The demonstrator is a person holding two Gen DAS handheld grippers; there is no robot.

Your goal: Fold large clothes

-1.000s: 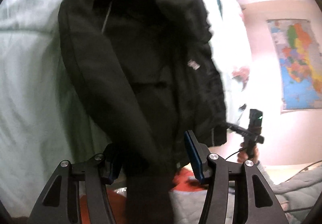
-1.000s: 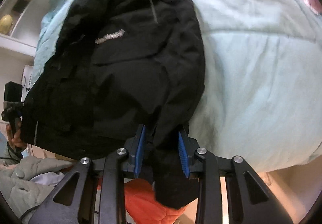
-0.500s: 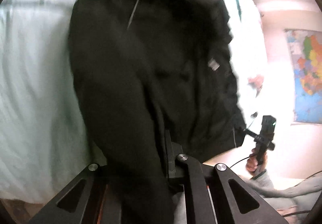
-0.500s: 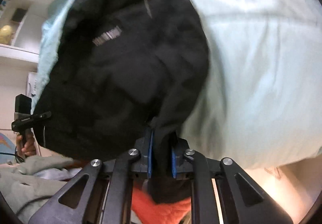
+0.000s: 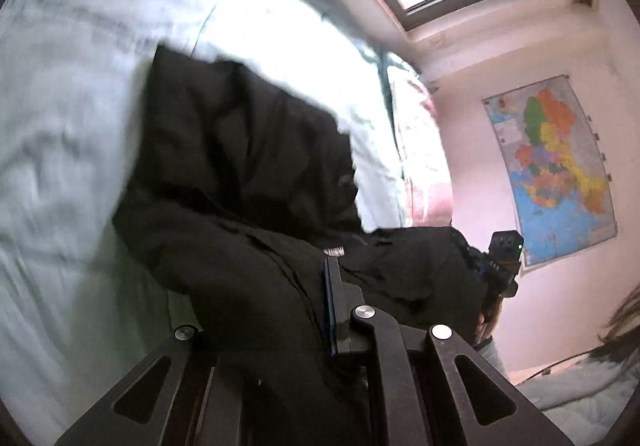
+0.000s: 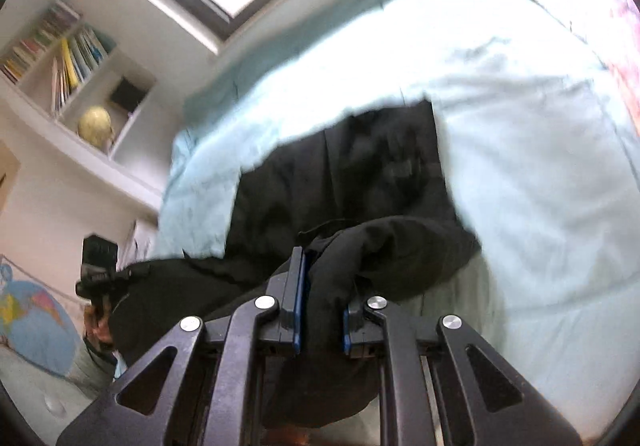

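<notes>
- Jacket (image 5: pixel 240 181), black and bulky, lies partly on the pale green bed (image 5: pixel 60 165); its far part rests flat on the cover at the centre of both views, while its near edge is raised off the bed toward the lower frame.
- Left claw (image 5: pixel 324 310), lower centre of the left wrist view: closed tight on a thick fold of the black fabric, which bunches over and hides its left finger.
- Right claw (image 6: pixel 322 310), lower centre of the right wrist view: closed on a rolled edge of the same jacket (image 6: pixel 360 185), with cloth pinched between the blue pads (image 6: pixel 299 306).
- A taut span of fabric runs between the two grips across the lower frame; motion blur softens the detail.
- Step in hand, as judged: the near hem or side is lifted by both claws, ready to be carried over the body of the jacket for a fold.
- Next move calls for: both claws travelling together toward the upper part of the frame, keeping the held edge level and taut, then lowering it so that it lies square on the flat part before release.
- Risk noted: uneven travel would skew the fold; the padded cloth may spring back.
</notes>
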